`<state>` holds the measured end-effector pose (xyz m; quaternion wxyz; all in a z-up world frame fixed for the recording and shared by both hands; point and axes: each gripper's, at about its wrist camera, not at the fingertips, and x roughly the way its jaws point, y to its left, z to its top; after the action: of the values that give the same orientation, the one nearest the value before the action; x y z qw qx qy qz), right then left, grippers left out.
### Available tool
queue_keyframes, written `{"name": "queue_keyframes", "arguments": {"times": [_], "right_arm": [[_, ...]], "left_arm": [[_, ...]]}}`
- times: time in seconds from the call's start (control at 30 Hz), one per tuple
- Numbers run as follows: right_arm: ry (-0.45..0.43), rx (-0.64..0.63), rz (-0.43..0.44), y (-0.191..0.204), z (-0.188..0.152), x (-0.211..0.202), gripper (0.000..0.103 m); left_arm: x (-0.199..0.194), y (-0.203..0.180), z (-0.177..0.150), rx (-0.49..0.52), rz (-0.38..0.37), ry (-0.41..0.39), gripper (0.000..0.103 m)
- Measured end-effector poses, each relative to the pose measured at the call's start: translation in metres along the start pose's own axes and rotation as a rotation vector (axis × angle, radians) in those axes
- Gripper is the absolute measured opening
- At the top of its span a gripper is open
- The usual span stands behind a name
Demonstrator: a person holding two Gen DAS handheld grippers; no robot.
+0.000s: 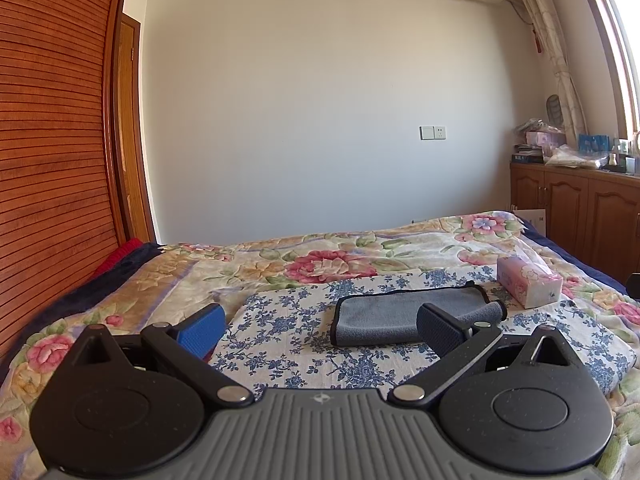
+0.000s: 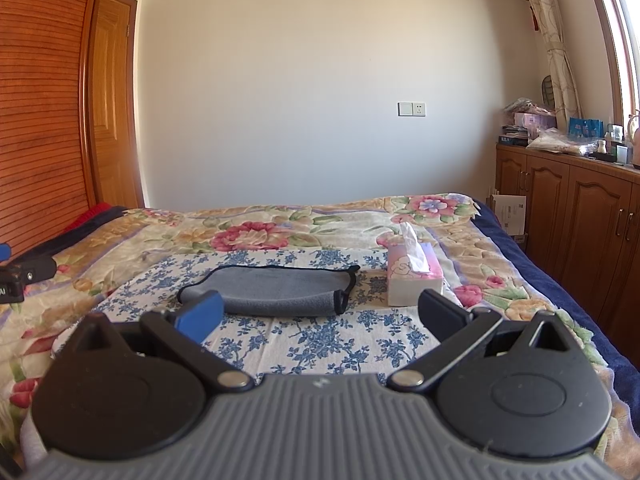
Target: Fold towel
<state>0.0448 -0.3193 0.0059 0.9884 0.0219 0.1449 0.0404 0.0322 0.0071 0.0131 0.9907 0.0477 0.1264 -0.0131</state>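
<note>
A grey towel (image 1: 384, 314) with black edging lies folded on a blue-and-white floral cloth (image 1: 288, 332) spread on the bed. In the left wrist view my left gripper (image 1: 320, 328) is open and held above the cloth, short of the towel, with its right finger in front of the towel's right part. In the right wrist view the towel (image 2: 276, 290) lies ahead and slightly left. My right gripper (image 2: 320, 314) is open and empty, just short of the towel's near fold. Part of the left gripper (image 2: 22, 278) shows at the left edge.
A pink tissue box (image 1: 528, 284) (image 2: 414, 280) stands on the cloth right of the towel. The bed's flowered cover (image 2: 280, 236) stretches to a white wall. A slatted wooden wardrobe (image 1: 52, 140) rises at left. Wooden cabinets (image 2: 568, 216) with clutter on top line the right.
</note>
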Motion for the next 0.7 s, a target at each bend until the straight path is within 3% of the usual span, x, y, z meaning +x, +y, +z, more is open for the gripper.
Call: {"name": "queue_keyframes", "arguments": {"times": [0.7], "right_arm": [[0.000,0.000,0.000,0.0011,-0.0004,-0.0006,0.103]], "left_arm": [[-0.0011,-0.0026,-0.0007,0.002,0.001,-0.001,0.103]]}}
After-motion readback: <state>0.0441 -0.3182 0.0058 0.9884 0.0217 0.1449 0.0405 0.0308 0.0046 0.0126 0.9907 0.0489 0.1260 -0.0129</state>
